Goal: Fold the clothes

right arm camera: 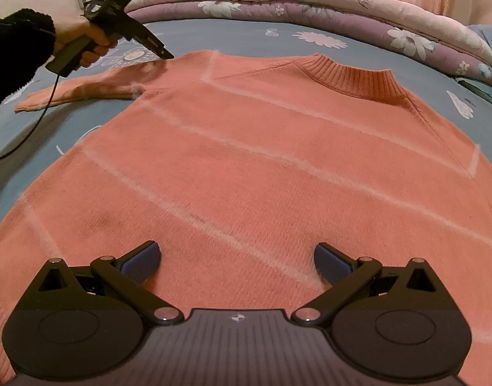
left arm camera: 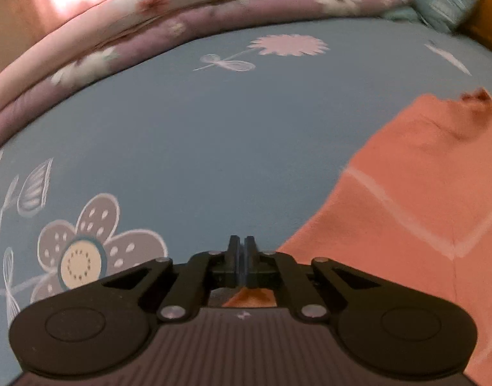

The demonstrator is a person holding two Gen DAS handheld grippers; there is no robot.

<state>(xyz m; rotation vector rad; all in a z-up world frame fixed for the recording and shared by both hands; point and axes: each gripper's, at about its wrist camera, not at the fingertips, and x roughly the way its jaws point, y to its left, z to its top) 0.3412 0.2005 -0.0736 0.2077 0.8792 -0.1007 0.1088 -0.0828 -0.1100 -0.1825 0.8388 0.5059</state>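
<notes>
Sweater (right arm camera: 262,160) lies flat beneath the wide-open right gripper (right arm camera: 236,260); at its far shoulder the left gripper (right arm camera: 168,55) touches down, fingers pressed together.

A salmon-orange knit sweater (right arm camera: 262,160) crossed by thin pale stripes lies on a blue bed sheet (left arm camera: 197,135) printed with grey and pink flowers, beside a pink-and-lilac floral quilt (right arm camera: 310,9); the gripper fingers (right arm camera: 143,262) have blue pads.
</notes>
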